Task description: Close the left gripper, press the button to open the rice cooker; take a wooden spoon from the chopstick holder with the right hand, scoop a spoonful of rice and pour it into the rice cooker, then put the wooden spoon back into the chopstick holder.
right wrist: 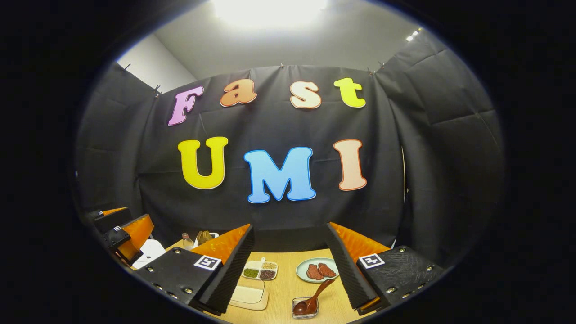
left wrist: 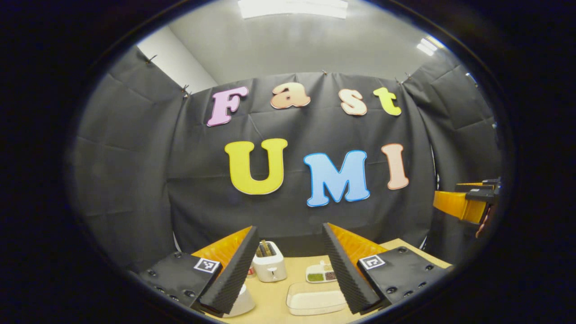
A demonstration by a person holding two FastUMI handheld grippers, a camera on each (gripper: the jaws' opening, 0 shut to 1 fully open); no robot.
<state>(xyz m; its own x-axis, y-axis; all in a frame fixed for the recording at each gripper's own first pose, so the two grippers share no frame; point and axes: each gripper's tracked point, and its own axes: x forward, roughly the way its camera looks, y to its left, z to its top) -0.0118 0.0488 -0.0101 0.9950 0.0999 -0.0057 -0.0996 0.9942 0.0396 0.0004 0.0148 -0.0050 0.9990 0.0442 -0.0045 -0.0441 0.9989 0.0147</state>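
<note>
**Both tongs raised and spread above the desk**

In the left gripper view, the left tongs [left wrist: 290, 270] stand released at the bottom of the frame, fingers wide apart with nothing between them. Between the fingers, on the wooden desk [left wrist: 276, 292], sits a white toaster [left wrist: 269, 262] with bread in its slots. To its right lies a small divided dish [left wrist: 321, 272] of green and dark grains, and below that, at the bottom centre, a clear box of rice [left wrist: 315, 299]. A white rounded thing [left wrist: 243, 302] peeks from behind the left finger at the lower left; whether it is the rice cooker I cannot tell. The right tongs [left wrist: 465, 202] show at the right edge, mid-height.

In the right gripper view, the right tongs [right wrist: 290, 270] are likewise released and hold nothing. Between the fingers lie the divided dish [right wrist: 259, 270], a green plate [right wrist: 302, 269] with two brown pieces, a small clear dish with a dark spoon [right wrist: 312, 299] at the bottom centre, and a clear lid [right wrist: 248, 294] at the lower left. The left tongs [right wrist: 119, 236] show at the lower left edge.
</note>
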